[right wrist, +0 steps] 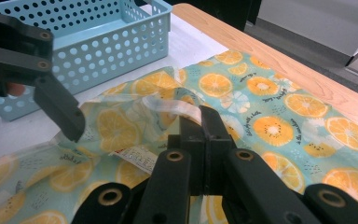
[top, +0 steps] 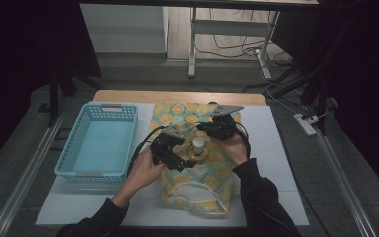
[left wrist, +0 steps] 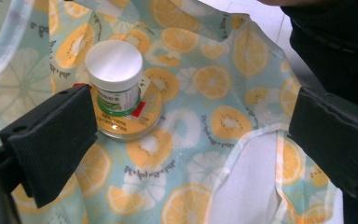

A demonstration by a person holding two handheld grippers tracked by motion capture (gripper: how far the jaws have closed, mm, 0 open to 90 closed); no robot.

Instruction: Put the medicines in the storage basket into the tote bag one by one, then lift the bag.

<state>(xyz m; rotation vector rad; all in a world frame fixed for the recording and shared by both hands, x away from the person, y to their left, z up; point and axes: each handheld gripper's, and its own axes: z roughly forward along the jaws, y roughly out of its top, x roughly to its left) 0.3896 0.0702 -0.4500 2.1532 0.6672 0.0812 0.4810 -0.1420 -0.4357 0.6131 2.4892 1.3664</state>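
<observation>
- Left claw (left wrist: 191,140) gapes wide above the fruit-print bag (left wrist: 214,84), gripping nothing; a white-capped bottle (left wrist: 115,77) stands near one jaw.
- Right claw (right wrist: 200,122) is clamped on the bag's edge.

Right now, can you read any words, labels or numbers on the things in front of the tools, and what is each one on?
Nothing can be quoted letter for letter.
White-capped bottle: green label, print too blurred to read.
Citrus-print bag: small dark script between the slices, too small to read.
Sewn-in tag on the bag: red print, too blurred.
</observation>
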